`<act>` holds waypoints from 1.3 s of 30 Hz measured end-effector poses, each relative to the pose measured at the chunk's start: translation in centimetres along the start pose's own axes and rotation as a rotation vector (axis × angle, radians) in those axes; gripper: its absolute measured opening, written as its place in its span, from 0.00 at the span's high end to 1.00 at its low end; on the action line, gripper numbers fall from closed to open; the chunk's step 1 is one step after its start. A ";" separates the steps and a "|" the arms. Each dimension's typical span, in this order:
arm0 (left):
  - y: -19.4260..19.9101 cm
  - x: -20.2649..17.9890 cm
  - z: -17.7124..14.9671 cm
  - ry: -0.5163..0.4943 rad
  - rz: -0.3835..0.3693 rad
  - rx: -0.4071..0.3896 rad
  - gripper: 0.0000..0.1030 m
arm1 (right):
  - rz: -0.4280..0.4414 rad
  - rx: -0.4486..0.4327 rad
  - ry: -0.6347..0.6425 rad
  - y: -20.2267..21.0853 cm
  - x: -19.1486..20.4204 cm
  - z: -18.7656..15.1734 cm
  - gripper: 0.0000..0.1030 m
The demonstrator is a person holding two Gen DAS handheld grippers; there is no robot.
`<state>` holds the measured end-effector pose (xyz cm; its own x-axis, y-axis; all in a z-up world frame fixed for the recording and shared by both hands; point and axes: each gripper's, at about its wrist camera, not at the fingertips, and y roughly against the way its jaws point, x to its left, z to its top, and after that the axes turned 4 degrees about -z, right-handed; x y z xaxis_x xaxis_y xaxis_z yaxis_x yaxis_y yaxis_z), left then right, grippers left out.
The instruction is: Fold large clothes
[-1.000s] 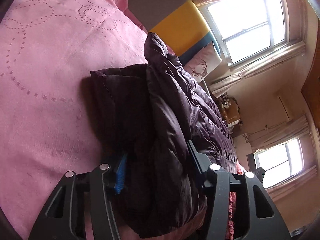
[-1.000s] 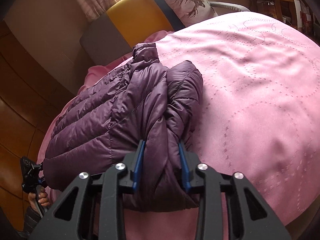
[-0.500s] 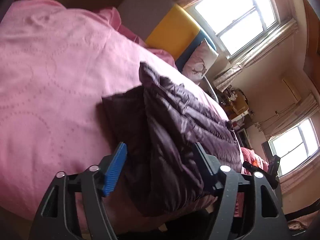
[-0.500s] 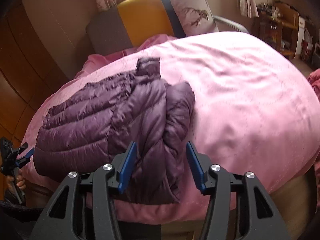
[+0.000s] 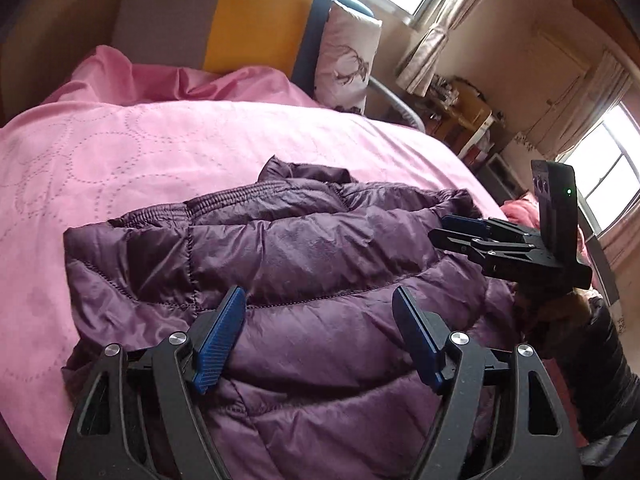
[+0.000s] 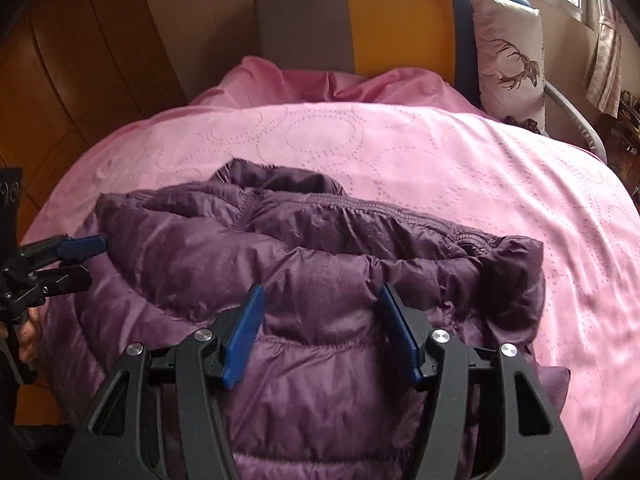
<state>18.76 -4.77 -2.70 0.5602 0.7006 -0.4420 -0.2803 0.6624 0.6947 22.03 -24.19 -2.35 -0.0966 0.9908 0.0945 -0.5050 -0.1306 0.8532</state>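
Note:
A purple quilted puffer jacket lies folded into a wide bundle on the pink bedspread, at the near edge of the bed. It also shows in the right wrist view. My left gripper is open, jaws wide apart just above the jacket, holding nothing. My right gripper is open too, hovering over the jacket's near part. The right gripper shows at the jacket's right end in the left wrist view. The left gripper shows at its left end in the right wrist view.
A grey, yellow and blue headboard and a white deer cushion stand at the far side. Wooden panelling is on the left. A cluttered desk and windows are to the right.
Both grippers let go of the jacket, opened wide and drew back. The jacket now lies flat on the bed.

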 end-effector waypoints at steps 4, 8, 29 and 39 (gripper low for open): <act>-2.1 0.9 -0.1 0.003 0.032 0.052 0.53 | 0.014 0.048 0.019 -2.4 -0.3 -1.0 0.84; -1.8 0.8 -0.6 -0.016 0.065 0.048 0.87 | 0.006 0.034 0.031 -2.0 -0.3 -1.7 0.98; -1.9 1.5 2.3 -0.010 0.151 -0.137 1.00 | -0.155 -0.214 -0.027 0.5 0.7 1.9 1.00; -4.8 5.0 1.7 0.125 0.139 -0.083 1.00 | -0.207 -0.084 -0.106 -6.3 -1.2 1.7 1.00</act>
<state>24.20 -4.90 -7.31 0.4119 0.8108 -0.4157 -0.4141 0.5730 0.7072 26.81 -24.46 -6.94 0.1045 0.9943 -0.0215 -0.5744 0.0780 0.8148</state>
